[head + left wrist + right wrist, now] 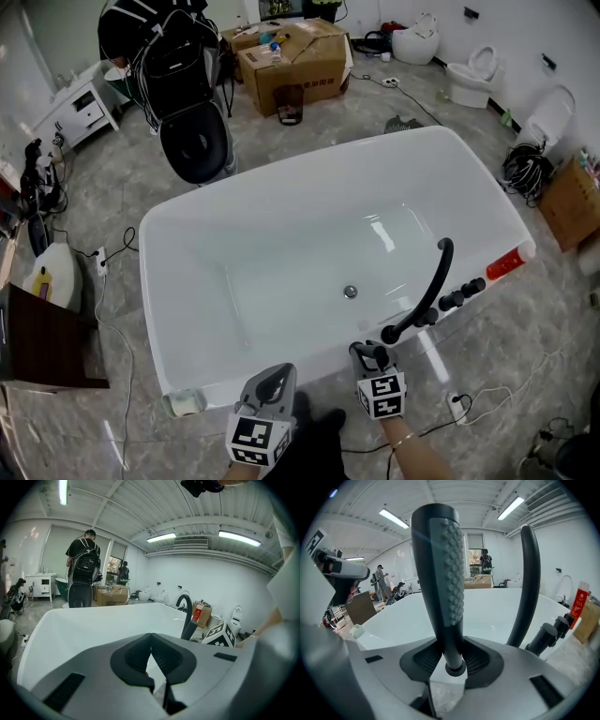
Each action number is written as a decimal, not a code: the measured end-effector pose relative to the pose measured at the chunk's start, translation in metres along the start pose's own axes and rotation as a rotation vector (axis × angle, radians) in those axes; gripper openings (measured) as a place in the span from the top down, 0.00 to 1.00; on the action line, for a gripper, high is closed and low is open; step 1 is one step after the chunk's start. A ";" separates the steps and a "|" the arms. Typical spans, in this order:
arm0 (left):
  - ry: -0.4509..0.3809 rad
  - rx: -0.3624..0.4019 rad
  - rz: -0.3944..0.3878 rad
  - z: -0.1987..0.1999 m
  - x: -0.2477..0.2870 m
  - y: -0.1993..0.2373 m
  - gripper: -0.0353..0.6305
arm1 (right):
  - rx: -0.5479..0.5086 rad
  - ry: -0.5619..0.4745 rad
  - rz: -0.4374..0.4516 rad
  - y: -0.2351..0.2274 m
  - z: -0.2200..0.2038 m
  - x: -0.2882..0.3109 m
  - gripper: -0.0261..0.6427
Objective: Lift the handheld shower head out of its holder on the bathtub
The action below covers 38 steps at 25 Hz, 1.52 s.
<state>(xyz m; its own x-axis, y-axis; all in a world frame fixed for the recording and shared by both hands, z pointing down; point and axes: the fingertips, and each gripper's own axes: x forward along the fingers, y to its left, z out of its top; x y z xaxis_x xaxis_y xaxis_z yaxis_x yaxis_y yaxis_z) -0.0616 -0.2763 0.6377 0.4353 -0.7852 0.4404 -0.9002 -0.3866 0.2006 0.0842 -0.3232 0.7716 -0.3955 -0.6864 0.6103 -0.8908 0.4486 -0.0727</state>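
Shower head (443, 588) is standing upright at the bathtub (152, 300) rim, at 5 o'clock in the head view.
The right tool (453, 658) is pinching its dark handle near the bottom, with the curved spout (433, 281) at its 2 o'clock. The left tool (272, 382) is hovering at 6 o'clock, jaws pressed together.

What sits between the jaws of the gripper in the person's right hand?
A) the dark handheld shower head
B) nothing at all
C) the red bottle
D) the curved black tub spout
A: in the right gripper view the handheld shower head stands upright between the right gripper's pads, with the curved spout apart beside it.
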 end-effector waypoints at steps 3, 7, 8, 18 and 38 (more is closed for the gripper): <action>-0.007 0.003 -0.009 0.007 -0.003 -0.006 0.92 | -0.017 -0.010 -0.013 0.000 0.010 -0.012 0.76; -0.018 0.009 -0.021 0.018 -0.009 -0.019 0.92 | -0.023 -0.027 -0.022 0.000 0.022 -0.035 0.76; -0.020 0.010 -0.023 0.020 -0.010 -0.021 0.92 | -0.026 -0.032 -0.022 0.001 0.025 -0.040 0.76; -0.038 0.024 -0.050 0.046 -0.024 -0.045 0.92 | -0.037 -0.059 -0.011 0.013 0.060 -0.096 0.76; -0.077 0.061 -0.082 0.084 -0.062 -0.084 0.92 | -0.023 -0.167 -0.007 0.024 0.130 -0.201 0.76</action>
<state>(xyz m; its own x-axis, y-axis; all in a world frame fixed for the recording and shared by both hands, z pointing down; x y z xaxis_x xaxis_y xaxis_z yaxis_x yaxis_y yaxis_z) -0.0120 -0.2363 0.5202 0.5090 -0.7837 0.3559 -0.8602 -0.4777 0.1784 0.1128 -0.2489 0.5447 -0.4224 -0.7746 0.4707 -0.8893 0.4547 -0.0498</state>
